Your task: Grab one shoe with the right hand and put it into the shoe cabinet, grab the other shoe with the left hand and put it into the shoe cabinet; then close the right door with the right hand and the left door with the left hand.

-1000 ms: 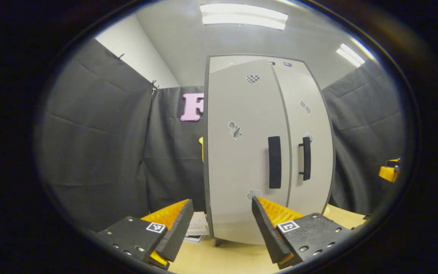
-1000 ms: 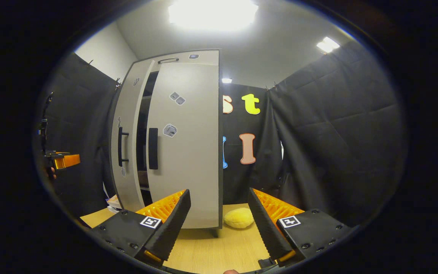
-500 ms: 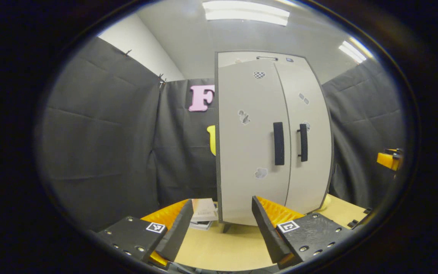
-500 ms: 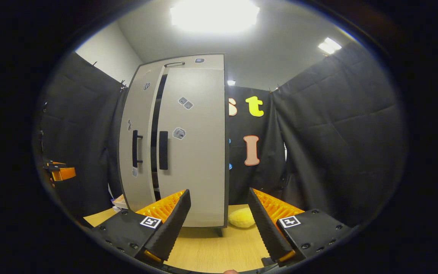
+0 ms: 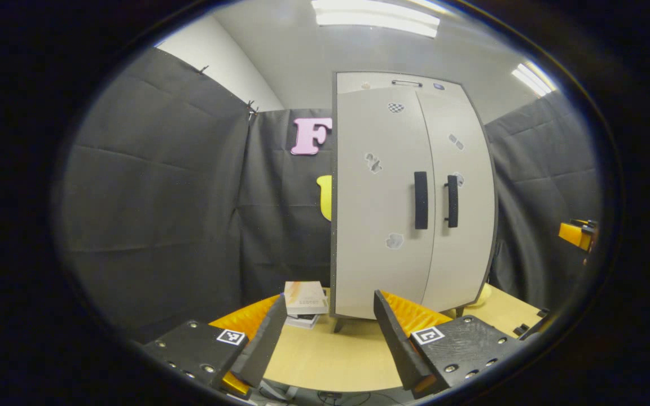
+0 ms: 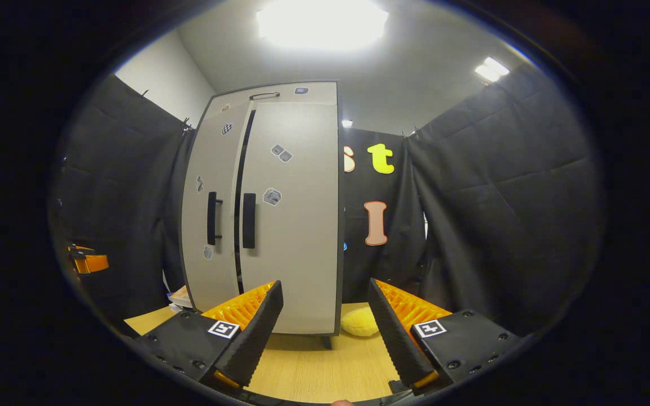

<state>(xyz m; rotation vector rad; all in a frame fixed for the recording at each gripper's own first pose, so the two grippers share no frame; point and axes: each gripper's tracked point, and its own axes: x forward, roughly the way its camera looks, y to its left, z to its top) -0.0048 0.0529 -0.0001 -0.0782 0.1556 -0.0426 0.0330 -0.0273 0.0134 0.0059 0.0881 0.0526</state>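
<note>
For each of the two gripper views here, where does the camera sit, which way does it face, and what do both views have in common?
Left gripper view: rides on the left gripper, open, facing the shoe cabinet from its left; the right gripper shows at the far right edge.
Right gripper view: rides on the right gripper, open, facing the cabinet from its right, a dark gap between the doors; a yellow object lies on the table.
Shared: cabinet, its two door handles, table.

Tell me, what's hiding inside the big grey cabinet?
The cabinet doors cover the inside, so nothing inside shows. In the right gripper view a thin dark gap remains between the doors.
</note>
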